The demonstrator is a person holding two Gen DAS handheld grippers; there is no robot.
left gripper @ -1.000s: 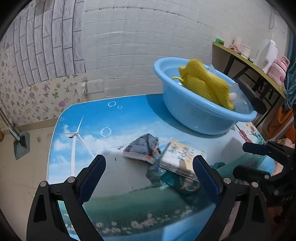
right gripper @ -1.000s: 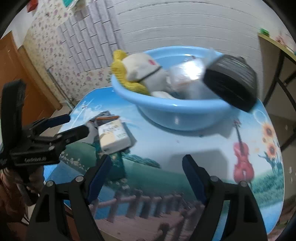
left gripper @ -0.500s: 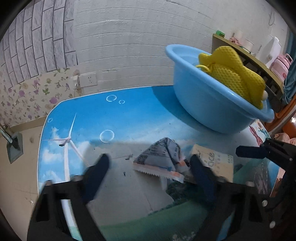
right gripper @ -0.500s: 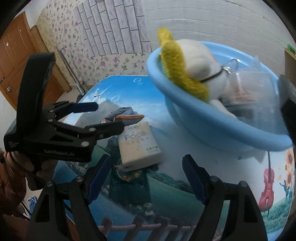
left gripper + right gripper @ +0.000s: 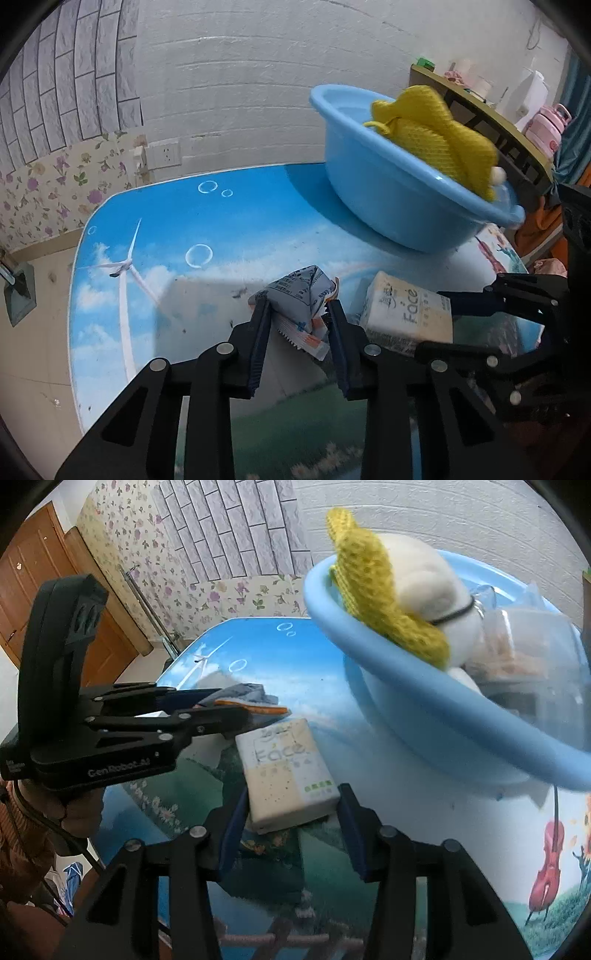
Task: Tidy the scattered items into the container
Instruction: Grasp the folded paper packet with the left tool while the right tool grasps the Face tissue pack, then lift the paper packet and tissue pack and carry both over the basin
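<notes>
On the printed surface (image 5: 155,236) beside the blue basin (image 5: 399,206), a crumpled grey packet (image 5: 299,299) sits clamped in the left gripper (image 5: 297,317). The right gripper (image 5: 290,814) has jaws closing around the tissue pack (image 5: 284,771). A knitted plush toy (image 5: 399,590) and bags already fill the basin; these two remain.

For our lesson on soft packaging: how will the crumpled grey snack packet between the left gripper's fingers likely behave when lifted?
The snack packet looks creased and thin, so it probably buckles under the left gripper. Likely light. Its glossy film might slip.
</notes>
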